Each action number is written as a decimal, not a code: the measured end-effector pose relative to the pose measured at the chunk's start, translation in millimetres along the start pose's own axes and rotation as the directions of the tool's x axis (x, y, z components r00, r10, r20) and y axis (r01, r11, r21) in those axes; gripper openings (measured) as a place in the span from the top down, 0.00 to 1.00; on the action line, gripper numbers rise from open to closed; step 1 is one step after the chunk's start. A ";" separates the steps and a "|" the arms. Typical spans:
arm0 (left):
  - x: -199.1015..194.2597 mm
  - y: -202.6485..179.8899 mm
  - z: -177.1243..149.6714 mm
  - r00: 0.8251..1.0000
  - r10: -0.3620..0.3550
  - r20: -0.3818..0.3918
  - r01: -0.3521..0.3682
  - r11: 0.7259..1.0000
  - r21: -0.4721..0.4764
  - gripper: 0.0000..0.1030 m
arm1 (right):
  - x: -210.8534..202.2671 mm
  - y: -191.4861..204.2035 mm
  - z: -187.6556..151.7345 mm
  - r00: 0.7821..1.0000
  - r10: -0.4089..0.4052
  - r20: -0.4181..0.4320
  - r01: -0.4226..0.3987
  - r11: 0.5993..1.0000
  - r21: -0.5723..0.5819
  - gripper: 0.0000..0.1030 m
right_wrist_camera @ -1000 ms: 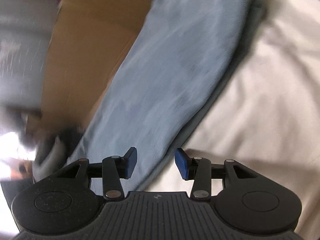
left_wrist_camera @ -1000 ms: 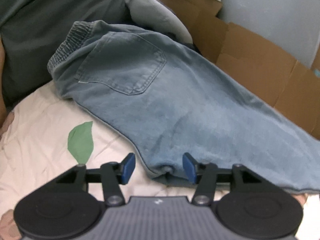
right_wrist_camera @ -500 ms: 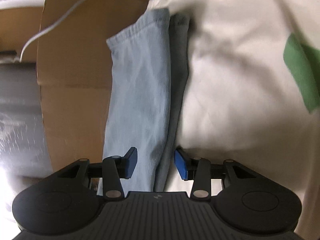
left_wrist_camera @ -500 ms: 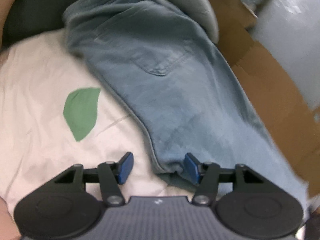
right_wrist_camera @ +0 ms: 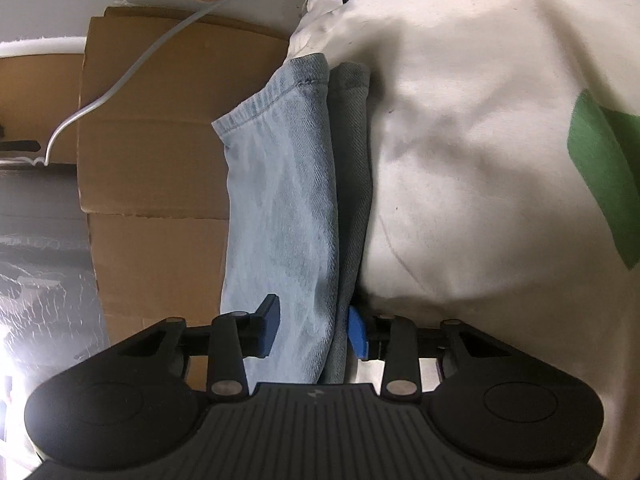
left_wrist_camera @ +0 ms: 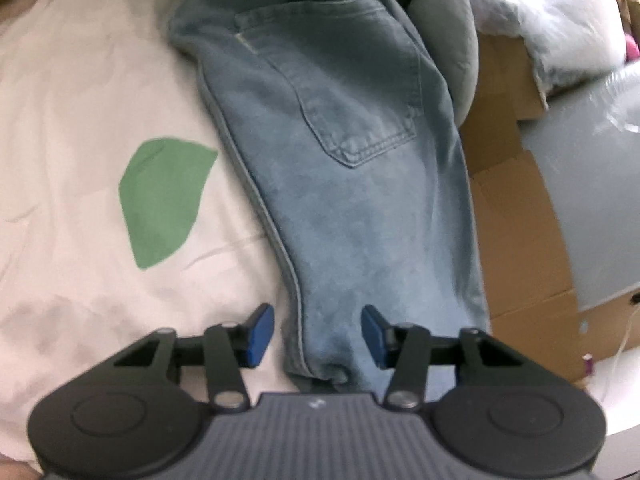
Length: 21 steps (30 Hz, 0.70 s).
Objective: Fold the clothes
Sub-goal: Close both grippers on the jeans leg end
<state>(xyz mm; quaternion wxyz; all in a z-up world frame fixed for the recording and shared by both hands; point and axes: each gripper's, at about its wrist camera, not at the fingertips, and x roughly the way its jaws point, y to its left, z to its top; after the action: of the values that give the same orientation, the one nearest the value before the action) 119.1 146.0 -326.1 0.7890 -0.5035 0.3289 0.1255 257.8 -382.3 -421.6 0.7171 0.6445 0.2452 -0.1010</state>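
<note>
I am looking at the bed (left_wrist_camera: 80,80), where the jeans (left_wrist_camera: 360,208) are lying along its edge (soft, floppy, a bit heavy). My left tongs (left_wrist_camera: 318,334) and right tongs (right_wrist_camera: 314,330) have just been closing around their edges, not squeezing yet.

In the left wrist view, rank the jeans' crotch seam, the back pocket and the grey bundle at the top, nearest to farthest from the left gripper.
1. The jeans' crotch seam sits between the fingers of the left gripper.
2. Back pocket: mid-frame, further up the jeans.
3. Grey bundle: top right, past the waistband, beside the cardboard.
</note>
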 end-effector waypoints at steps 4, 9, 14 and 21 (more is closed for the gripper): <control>9.1 -2.5 -5.0 0.998 -0.009 -0.061 0.010 1.000 0.022 0.48 | -1.0 -2.9 2.2 1.000 -0.006 -0.002 0.006 1.000 0.001 0.75; 15.1 -4.6 -11.7 1.000 0.005 -0.030 -0.004 0.999 0.040 0.64 | 5.4 -0.4 10.6 1.000 0.007 -0.013 -0.007 1.000 0.003 0.86; 5.8 -3.4 -12.6 0.999 -0.048 -0.003 0.048 0.999 -0.008 0.75 | 0.0 4.7 15.6 0.996 0.087 -0.016 -0.087 0.996 0.036 0.93; 8.4 -1.8 -9.1 0.998 -0.054 -0.043 0.053 0.998 -0.021 0.58 | 2.7 1.1 15.0 0.997 0.082 -0.002 -0.082 0.994 0.068 0.89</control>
<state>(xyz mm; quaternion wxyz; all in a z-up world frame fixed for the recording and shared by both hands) 122.7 136.1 -332.7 0.7798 -0.5225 0.3312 0.0964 264.0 -396.2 -421.2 0.6977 0.6783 0.2168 -0.0781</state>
